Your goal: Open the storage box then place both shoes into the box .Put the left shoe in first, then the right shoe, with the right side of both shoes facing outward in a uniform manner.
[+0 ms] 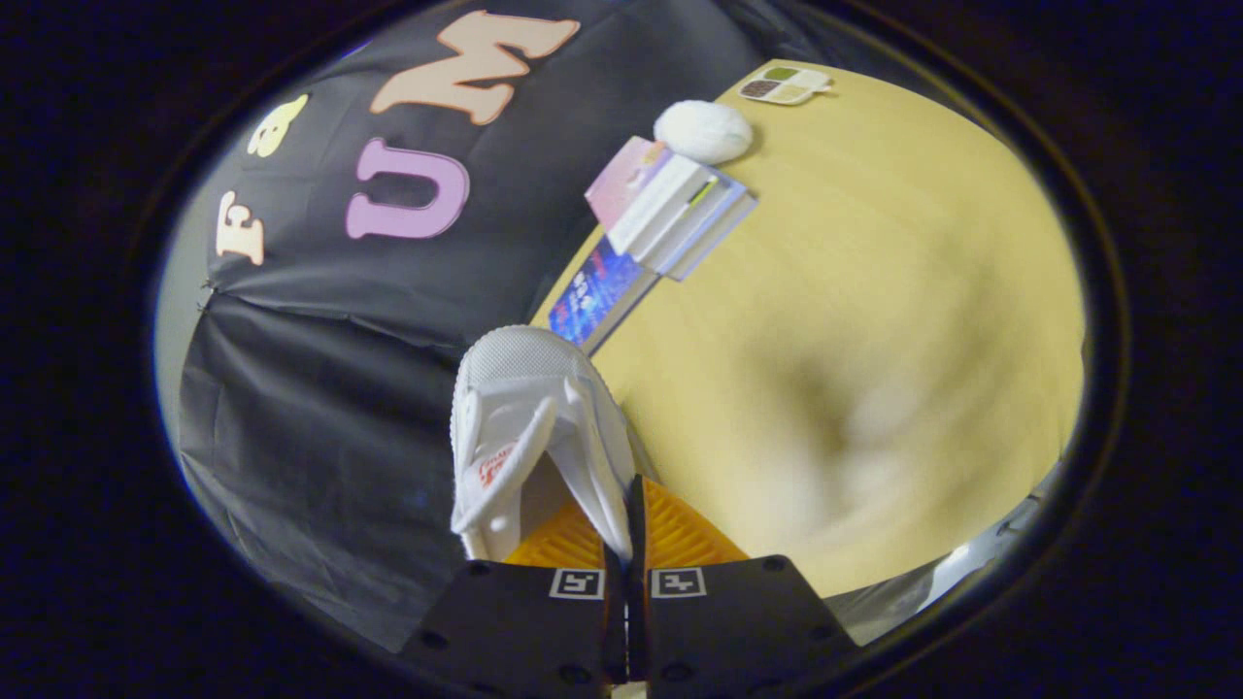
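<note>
A white shoe (529,427) hangs from my gripper (626,524), lifted clear of the wooden table (874,320). Both fingers press on the side wall of the shoe's opening, one inside and one outside. The toe points away from me, toward the books. The tongue with a small red mark folds out on the shoe's left side. The view is tilted, so the table slopes off to the right.
A stack of books (670,209) lies beyond the shoe at the table's back edge, with a blue book (597,291) beneath. A white round object (704,131) sits just past them. A small palette card (785,85) lies at the far corner. Black cloth wall stands left.
</note>
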`<action>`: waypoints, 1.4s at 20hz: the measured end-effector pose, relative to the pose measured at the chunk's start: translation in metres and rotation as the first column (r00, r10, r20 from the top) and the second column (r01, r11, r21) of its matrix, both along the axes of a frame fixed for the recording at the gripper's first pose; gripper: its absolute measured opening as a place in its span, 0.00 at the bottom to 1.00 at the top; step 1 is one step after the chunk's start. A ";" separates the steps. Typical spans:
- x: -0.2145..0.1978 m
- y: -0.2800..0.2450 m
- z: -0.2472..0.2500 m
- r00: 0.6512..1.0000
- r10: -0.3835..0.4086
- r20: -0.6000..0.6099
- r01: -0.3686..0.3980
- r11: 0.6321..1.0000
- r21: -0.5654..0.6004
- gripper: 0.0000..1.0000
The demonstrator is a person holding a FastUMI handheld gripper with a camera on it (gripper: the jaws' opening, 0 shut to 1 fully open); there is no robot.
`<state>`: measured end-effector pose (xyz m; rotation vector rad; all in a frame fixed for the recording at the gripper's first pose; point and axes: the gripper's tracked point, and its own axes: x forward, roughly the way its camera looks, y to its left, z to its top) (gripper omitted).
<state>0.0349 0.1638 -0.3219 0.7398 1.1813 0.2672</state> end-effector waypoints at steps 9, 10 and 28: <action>-0.012 0.128 0.011 0.989 0.131 0.062 -0.127 0.989 -0.074 0.03; -0.017 0.137 0.003 0.988 0.142 0.051 -0.138 0.986 -0.089 0.03; -0.006 0.157 -0.058 0.975 0.183 0.129 -0.115 0.904 -0.411 0.05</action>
